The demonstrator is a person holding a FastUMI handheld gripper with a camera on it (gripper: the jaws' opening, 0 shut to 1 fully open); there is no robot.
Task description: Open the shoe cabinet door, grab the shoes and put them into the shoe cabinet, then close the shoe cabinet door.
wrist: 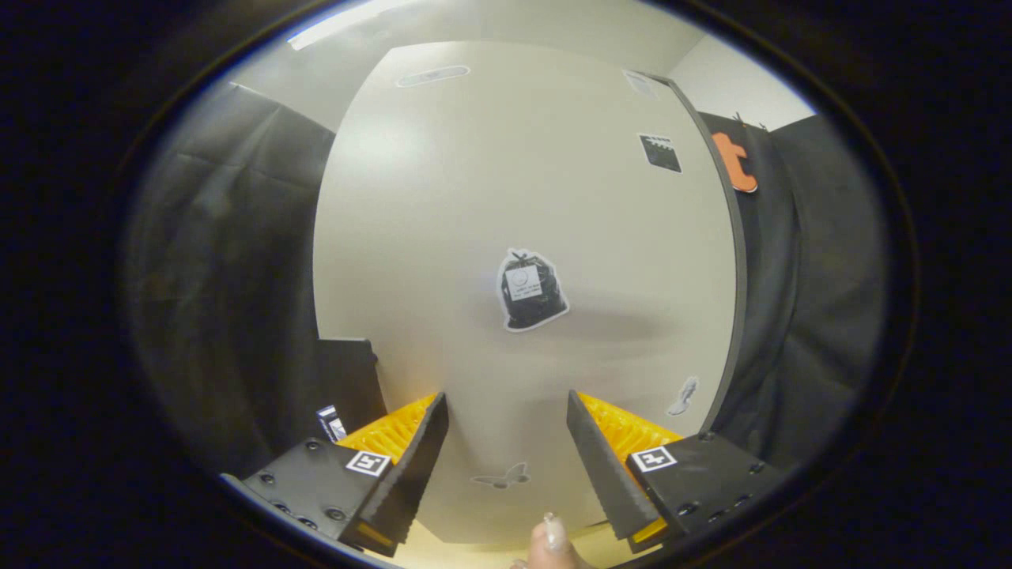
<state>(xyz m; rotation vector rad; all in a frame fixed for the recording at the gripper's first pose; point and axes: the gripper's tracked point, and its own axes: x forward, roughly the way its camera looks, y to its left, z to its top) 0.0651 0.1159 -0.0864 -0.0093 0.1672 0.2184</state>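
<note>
Your gripper (507, 454) has its fingers spread, holding nothing. The door (474, 197) stands just ahead, seemingly closed. No handle is visible, so the fingers may slip off its flat face.

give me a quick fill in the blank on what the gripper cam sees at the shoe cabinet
1. The gripper fingers stand ____, with nothing between them.
2. Ahead of the fingers the cabinet door is ____.
3. The sticker at the door's middle pictures a black ____.
4. Low between the fingers, a person's ____ pokes into view.

Missing words: open; closed; bag; fingertip
</note>
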